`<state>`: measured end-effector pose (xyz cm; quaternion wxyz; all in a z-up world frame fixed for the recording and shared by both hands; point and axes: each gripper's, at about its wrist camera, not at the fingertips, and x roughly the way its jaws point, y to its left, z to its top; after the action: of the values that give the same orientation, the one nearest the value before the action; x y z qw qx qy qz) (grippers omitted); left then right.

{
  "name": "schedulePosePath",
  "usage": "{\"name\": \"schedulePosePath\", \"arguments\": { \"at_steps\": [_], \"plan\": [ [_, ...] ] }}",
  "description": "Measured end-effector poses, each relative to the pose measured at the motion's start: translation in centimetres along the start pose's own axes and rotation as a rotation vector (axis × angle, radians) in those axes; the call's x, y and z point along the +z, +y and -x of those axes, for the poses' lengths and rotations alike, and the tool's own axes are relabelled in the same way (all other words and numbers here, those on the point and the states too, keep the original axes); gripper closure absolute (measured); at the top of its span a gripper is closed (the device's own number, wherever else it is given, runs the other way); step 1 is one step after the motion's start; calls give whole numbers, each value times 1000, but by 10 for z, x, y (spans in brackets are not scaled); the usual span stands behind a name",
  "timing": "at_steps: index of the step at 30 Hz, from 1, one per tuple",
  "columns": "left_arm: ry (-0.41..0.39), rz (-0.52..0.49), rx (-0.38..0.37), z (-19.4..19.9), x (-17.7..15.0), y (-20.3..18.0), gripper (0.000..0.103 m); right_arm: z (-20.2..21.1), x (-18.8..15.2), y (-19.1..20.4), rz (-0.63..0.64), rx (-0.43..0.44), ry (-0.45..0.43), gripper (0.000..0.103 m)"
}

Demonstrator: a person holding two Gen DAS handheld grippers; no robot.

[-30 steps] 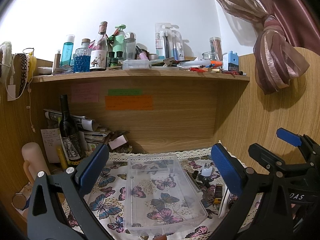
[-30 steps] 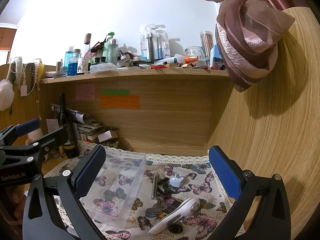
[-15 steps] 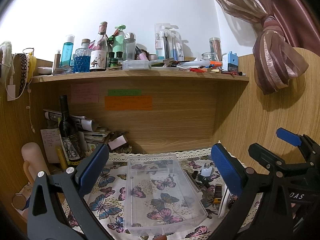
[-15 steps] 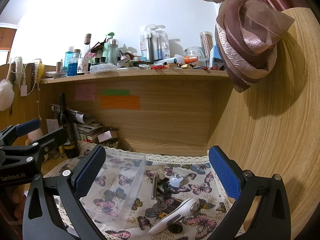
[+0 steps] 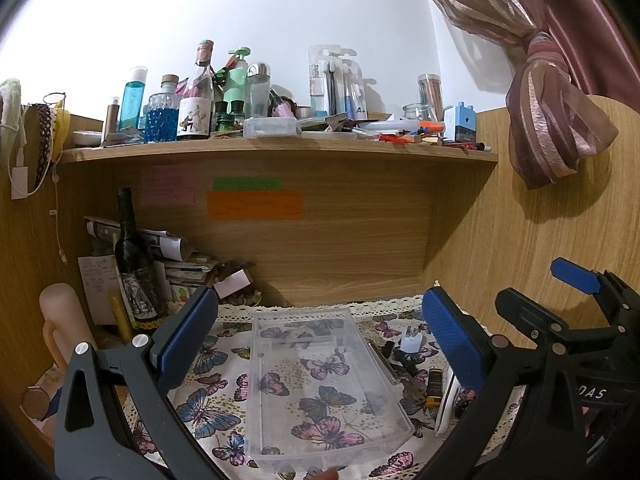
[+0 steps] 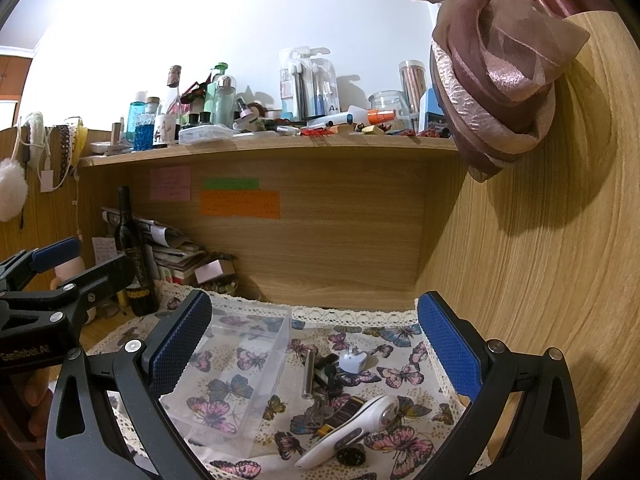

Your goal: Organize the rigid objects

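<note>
Lying nearest to the right gripper (image 6: 316, 344), almost under its wide-open blue pads, is the white handheld device (image 6: 352, 426), and its long axis runs slanted from the near-left toward the far-right of the butterfly cloth (image 6: 400, 340). Both grippers are spread wide and hold nothing; the left gripper (image 5: 320, 336) hovers over the clear plastic tray (image 5: 320, 376), which is empty as far as I can see and stands lengthwise on the middle of the cloth, its short far wall near the lace edge at the back. The loose rigid objects make one small heap on the right part of the cloth, just beside the right long wall of the tray: next to the white device a dark round piece (image 6: 350, 456), then a bunch of keys (image 6: 320, 414), further back a metal cylinder (image 6: 308, 374) that lies nearly parallel to the tray wall, and behind it a white plug adapter (image 6: 353, 362) and some black small parts that I cannot identify. From the left wrist view the same heap is to the right of the tray, partly behind the right pad. So I judge that the right hand is clearly the nearer one for picking, and the tray is to its left, so each thing would travel leftward over the tray wall. The slanted device probably needs a turned wrist so that the pads close across its narrow width. Far behind are the wine bottle (image 5: 134, 264) at the back-left corner and the crowded shelf (image 5: 280, 146) above.
</note>
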<state>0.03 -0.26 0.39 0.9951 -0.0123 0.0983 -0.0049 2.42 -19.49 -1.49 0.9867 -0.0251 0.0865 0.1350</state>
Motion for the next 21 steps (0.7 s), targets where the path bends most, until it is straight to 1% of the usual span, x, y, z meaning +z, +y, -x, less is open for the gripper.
{"name": "schedulePosePath", "arguments": {
  "at_steps": [4,7,8,9,12,13,14,15,16,17,18,19,21],
  "plan": [
    [23,33,-34,-8,-1,7,0,-7,-3,0,3,-3,16,0],
    [39,42,-18,-17,-3,14,1,-15,-6,-2,-1,3,43,0],
    [45,40,-12,-19,-4,16,2,-18,-7,-2,-1,2,49,0],
    [51,39,0,-22,-4,18,7,-20,-9,-2,1,0,56,0],
    [83,21,31,-33,-9,23,15,-31,-12,-5,-5,-9,79,0],
    [100,20,28,-37,-10,26,17,-34,-13,-6,-9,-7,88,0],
    [117,23,20,-41,-12,30,22,-37,-14,-7,-13,-7,94,1],
    [148,31,6,-48,-14,35,27,-41,-15,-8,-19,-10,104,3],
    [172,39,-3,-54,-15,39,29,-45,-16,-11,-24,-14,117,6],
    [195,47,-10,-59,-17,43,34,-49,-17,-12,-30,-15,129,12],
    [230,59,-15,-67,-20,49,37,-53,-18,-15,-38,-14,145,17],
    [253,69,-18,-73,-22,54,43,-59,-19,-18,-50,-7,166,19],
    [310,86,-11,-88,-29,64,53,-65,-22,-23,-69,-3,191,27]
  ]
}}
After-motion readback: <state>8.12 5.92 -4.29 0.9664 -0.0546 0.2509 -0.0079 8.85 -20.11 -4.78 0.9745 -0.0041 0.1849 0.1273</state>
